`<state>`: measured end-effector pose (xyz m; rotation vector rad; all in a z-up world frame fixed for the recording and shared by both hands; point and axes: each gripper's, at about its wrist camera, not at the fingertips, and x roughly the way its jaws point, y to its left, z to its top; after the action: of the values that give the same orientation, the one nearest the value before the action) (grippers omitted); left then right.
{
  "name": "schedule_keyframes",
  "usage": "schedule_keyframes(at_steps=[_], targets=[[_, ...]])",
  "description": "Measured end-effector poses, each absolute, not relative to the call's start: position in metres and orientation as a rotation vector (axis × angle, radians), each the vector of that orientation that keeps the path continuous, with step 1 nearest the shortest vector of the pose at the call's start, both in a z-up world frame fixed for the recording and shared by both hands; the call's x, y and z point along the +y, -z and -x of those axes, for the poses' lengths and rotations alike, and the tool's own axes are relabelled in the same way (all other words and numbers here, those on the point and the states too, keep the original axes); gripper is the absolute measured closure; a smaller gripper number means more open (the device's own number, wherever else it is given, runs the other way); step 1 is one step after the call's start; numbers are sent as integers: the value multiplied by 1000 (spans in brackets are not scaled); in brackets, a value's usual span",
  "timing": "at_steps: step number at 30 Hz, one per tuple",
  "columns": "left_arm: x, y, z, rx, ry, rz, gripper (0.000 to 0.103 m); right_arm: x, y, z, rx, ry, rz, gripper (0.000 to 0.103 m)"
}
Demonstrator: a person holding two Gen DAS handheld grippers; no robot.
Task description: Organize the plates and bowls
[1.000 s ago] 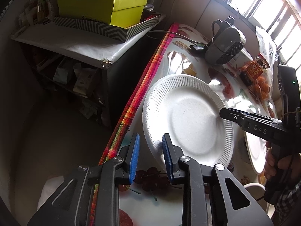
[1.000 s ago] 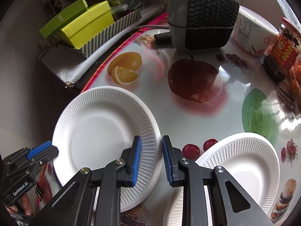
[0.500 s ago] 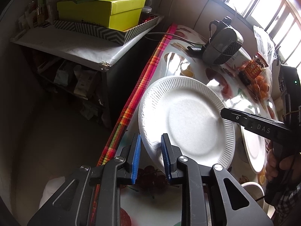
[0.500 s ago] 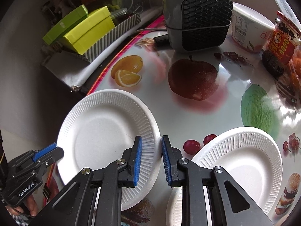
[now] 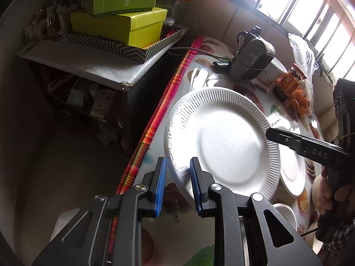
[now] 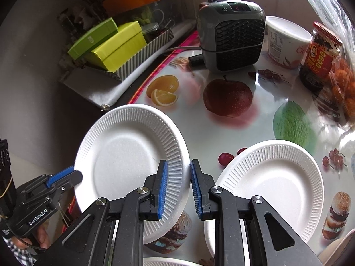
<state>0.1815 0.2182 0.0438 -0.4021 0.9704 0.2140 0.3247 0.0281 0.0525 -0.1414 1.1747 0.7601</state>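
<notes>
Foam plate [image 6: 133,166] is pinched at opposite rims by left claw [image 5: 176,186] and right claw [image 6: 177,188]; next, stack it onto second plate [image 6: 273,184].

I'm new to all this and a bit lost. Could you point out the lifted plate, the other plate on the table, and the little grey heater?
lifted plate [image 6: 126,155]: right wrist view, flat centre.
other plate [image 6: 277,184]: right wrist view, flat centre.
grey heater [image 6: 239,42]: right wrist view, black front grille.
</notes>
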Motion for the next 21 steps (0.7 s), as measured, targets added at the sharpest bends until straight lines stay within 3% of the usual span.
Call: schedule_keyframes(at_steps=[21], targets=[[171, -57, -152, 965, -137, 361, 80, -32, -81, -279, 1146, -724, 123, 82]])
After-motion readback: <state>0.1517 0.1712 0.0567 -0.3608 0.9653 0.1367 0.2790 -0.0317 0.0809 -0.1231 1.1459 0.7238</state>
